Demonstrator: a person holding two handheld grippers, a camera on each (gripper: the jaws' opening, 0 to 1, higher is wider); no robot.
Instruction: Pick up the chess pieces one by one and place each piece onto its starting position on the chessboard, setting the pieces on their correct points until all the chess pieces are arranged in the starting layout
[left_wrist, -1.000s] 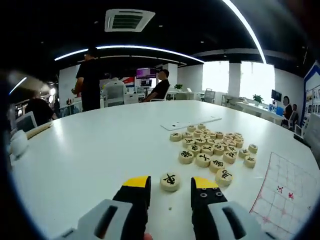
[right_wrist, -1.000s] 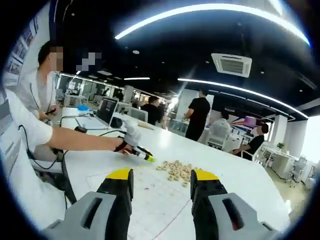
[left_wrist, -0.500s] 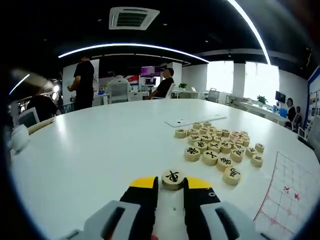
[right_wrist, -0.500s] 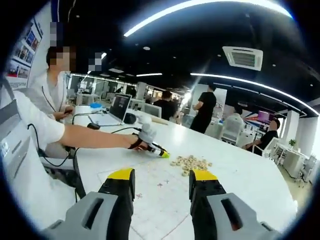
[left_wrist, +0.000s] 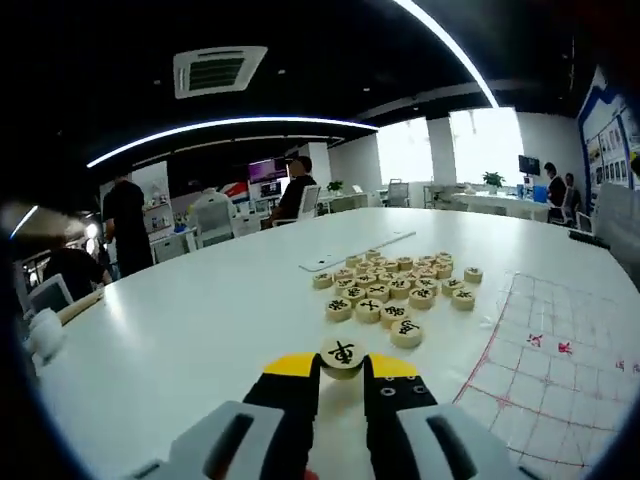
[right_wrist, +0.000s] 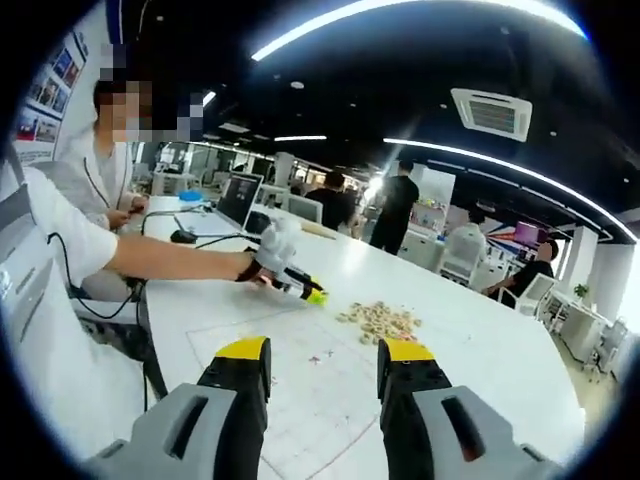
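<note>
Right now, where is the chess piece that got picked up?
In the left gripper view, the chess piece sits pinched between the left tongs, low in the middle, above the white table, with the pile of pieces beyond it, up and to the right.

A white table (left_wrist: 180, 320) spreads wide, an open laptop (right_wrist: 240, 200) at ten o'clock, a ceiling vent (right_wrist: 491, 113) at two.
</note>
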